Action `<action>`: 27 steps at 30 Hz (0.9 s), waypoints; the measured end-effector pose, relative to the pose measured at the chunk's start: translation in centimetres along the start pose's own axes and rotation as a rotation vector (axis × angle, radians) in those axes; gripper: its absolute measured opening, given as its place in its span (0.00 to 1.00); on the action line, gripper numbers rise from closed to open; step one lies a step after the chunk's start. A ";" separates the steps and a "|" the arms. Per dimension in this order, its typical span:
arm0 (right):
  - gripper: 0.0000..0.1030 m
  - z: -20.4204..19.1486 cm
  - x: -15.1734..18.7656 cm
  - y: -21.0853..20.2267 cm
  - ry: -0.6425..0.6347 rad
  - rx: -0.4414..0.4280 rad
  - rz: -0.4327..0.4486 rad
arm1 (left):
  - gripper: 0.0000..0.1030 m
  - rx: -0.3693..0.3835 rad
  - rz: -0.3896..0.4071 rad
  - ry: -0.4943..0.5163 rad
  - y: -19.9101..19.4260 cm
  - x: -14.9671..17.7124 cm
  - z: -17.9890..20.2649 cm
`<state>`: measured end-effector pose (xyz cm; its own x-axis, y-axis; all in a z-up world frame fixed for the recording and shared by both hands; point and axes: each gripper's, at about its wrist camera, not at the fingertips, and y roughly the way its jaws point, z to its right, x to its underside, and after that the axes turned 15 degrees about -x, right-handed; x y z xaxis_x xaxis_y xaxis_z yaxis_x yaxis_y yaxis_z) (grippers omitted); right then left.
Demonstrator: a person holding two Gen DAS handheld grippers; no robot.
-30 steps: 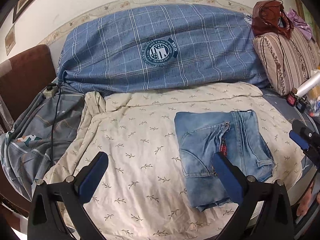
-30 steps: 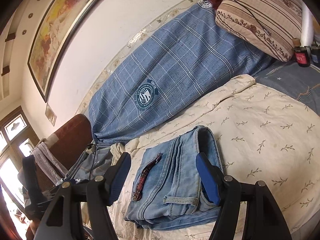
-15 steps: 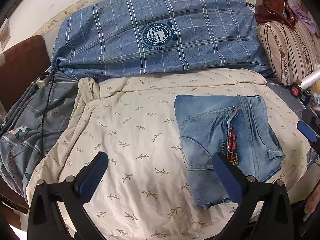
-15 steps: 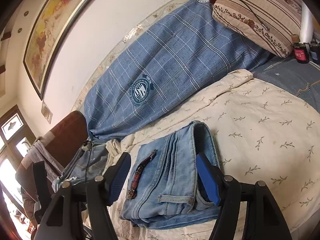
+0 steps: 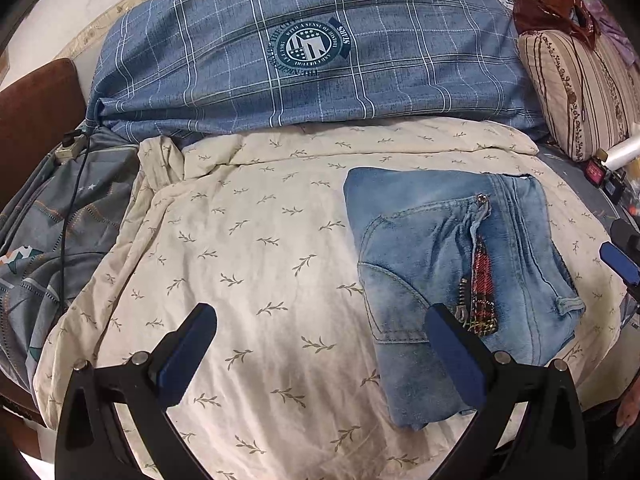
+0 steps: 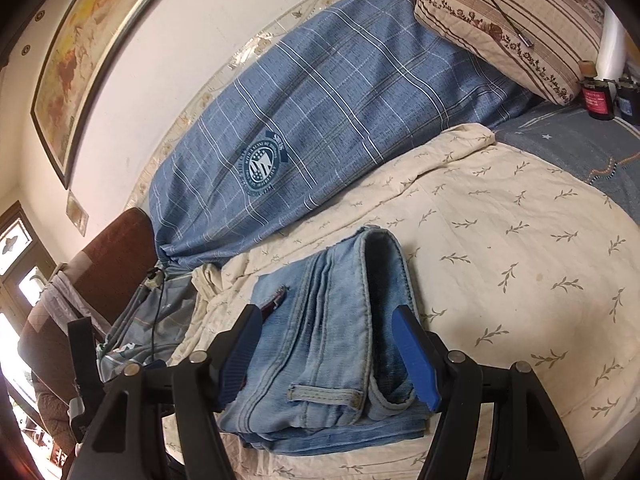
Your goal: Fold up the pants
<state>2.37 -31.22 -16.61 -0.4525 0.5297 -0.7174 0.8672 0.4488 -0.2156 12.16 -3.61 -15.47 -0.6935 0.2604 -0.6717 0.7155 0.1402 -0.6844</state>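
Cream leaf-print sheet (image 5: 248,248) – folded jeans (image 5: 444,264) on it; left gripper (image 5: 320,344), right gripper (image 6: 332,352) both released, empty.

Bedroom in a lived-in home. A bed is lying under a cream leaf-print bedsheet (image 5: 248,264), with a blue plaid quilt bearing a round crest (image 5: 312,52) bunching along the wall. A striped beige floral pillow (image 6: 516,20) is leaning at the far end. A large gilt-framed painting (image 6: 80,56) is hanging overhead; a brown padded headboard (image 5: 36,108) is showing beside the bed.
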 end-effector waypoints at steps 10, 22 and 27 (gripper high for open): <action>0.69 0.6 -0.1 0.7 0.002 0.023 -0.026 | 1.00 0.015 -0.003 0.007 0.7 -0.4 0.7; 0.69 0.7 -0.1 0.7 0.006 0.029 -0.028 | 1.00 0.023 -0.002 0.018 0.6 -0.5 1.2; 0.69 0.7 -0.1 0.7 0.006 0.029 -0.028 | 1.00 0.026 -0.006 0.020 0.7 -0.5 1.2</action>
<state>3.21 -31.44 -17.18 -0.4776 0.5217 -0.7069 0.8599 0.4425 -0.2545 12.86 -4.75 -15.94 -0.6955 0.2788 -0.6623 0.7090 0.1166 -0.6955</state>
